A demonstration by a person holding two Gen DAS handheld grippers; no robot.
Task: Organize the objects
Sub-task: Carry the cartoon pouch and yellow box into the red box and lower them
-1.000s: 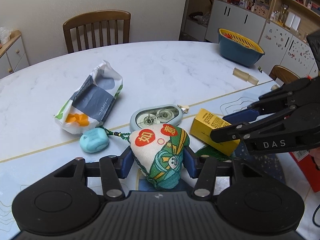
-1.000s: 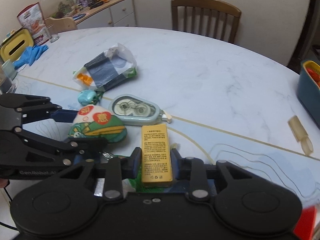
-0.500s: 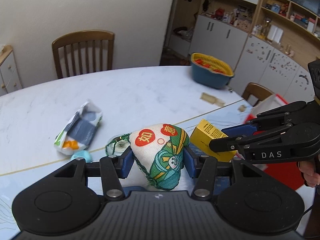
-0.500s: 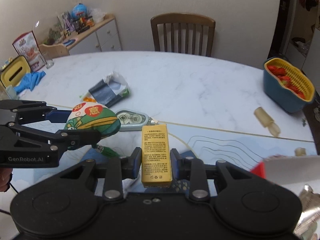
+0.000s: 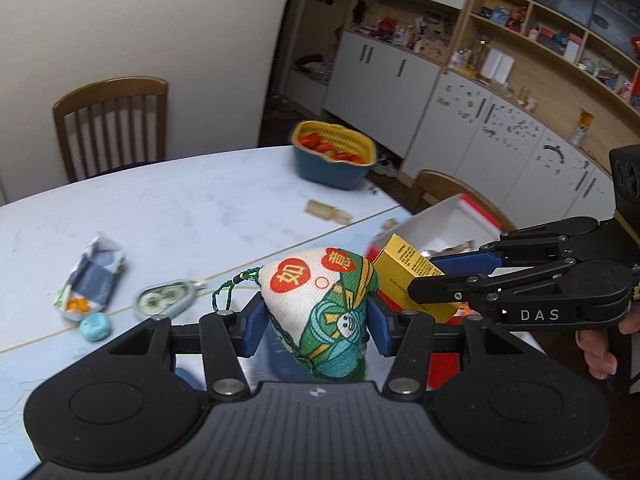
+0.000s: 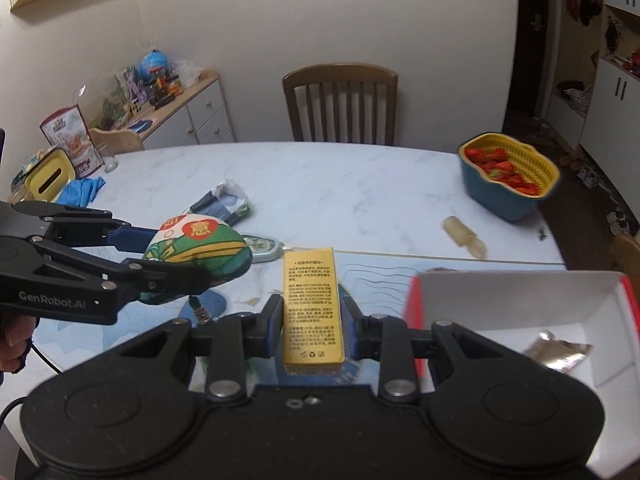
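Both held things have come up off the bench and swung toward the red-and-white box (image 6: 520, 320) since a second ago: then the cloth pouch (image 5: 324, 312) and the yellow carton (image 6: 313, 304) sat low among the clutter, and now they ride in the air with the box open just to the right of the carton. The left gripper (image 5: 316, 320) has its fingers clamped on the sides of the pouch, whose green cord loops out to one side; the right gripper (image 6: 313, 320) has its fingers pressed against the two long faces of the carton, which points forward along them. In the right wrist view the pouch hangs just to the left of the carton, apart from it. Left behind on the bench, on the far side of the carton from the box, are the correction tape dispenser (image 5: 166, 302), the crumpled tissue packet (image 5: 92, 280) and the small teal piece (image 5: 95, 327); the blue basket (image 6: 508, 180) stands well beyond the box. A foil sachet (image 6: 560, 350) already lies inside the box. My reading is that the box is the collecting place, that the carton will go in first, and that three loose things remain afterward.
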